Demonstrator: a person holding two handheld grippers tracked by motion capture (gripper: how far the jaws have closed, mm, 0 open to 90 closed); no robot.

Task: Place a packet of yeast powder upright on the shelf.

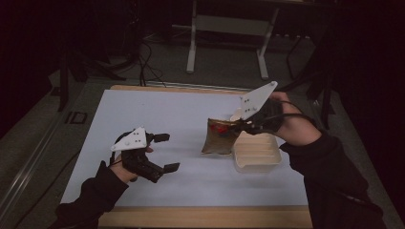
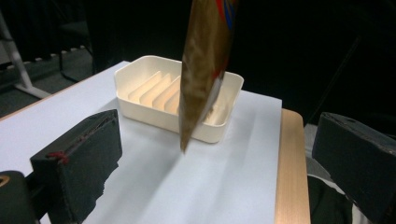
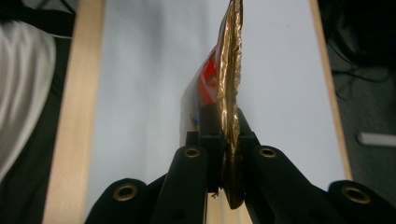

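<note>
Nearest us in the high view, our left tongs [image 1: 162,152] hang low over the white surface [image 1: 157,109], jaws spread wide with nothing between them. Farther right, our right tongs [image 1: 242,125] pinch the top edge of a gold snack bag [image 1: 218,138], which hangs beside the cream slotted tray [image 1: 256,152].

From the left gripper view, the two black pads stand far apart, and the gold snack bag [image 2: 203,70] dangles in front of the cream slotted tray [image 2: 140,70], clear of the surface.

Along the right gripper view, the jaws are clamped tight on the gold snack bag [image 3: 229,84], seen edge-on.

Our worry: the thin top seam could slip from the pinch, or the swinging bag could catch the tray rim and miss a slot.
</note>
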